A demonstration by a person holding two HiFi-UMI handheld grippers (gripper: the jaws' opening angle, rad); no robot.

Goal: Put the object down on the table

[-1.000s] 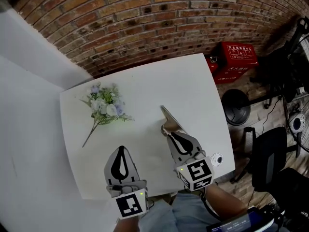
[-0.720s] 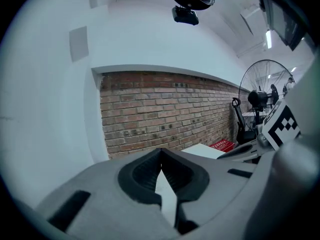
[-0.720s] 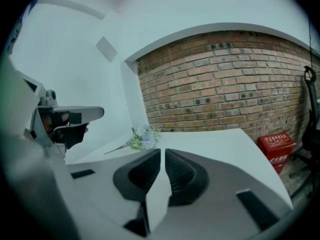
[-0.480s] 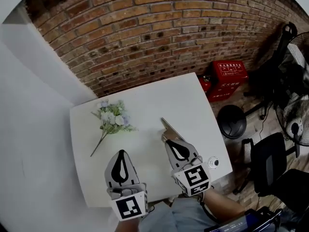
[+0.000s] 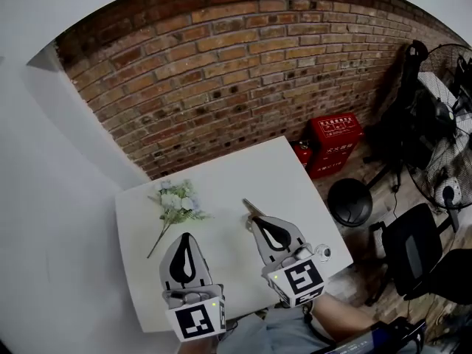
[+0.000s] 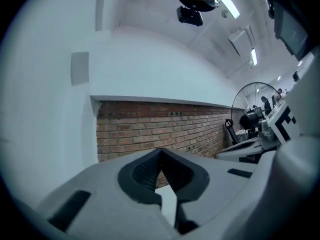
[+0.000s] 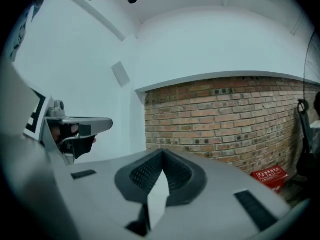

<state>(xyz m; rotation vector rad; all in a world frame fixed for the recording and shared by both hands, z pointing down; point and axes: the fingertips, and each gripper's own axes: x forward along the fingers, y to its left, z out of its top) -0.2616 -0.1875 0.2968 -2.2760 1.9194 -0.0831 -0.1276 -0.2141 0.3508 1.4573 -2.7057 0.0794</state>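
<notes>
The right claw (image 7: 161, 156) pinches a thin pale card (image 7: 158, 200); brick wall (image 7: 225, 119) beyond.

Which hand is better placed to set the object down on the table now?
Right. The right tool is shut on the thin flat piece over the white table; the left tool is shut and empty.

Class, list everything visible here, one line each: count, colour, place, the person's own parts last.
table: one, white, against the brick wall
flower bunch: one, white-blue with green stems, table's far left
flat card: one, pale, gripped above the table's middle
small round object: one, white, table's near right edge
boxes: at least two, red, floor by the wall
disc-shaped object: one, black, floor right of table
chair: one, black, floor, right
fan: one, dark wire guard, far right
left tongs: grey, shut, empty, above table's near left
right tongs: grey, shut on the flat card
</notes>
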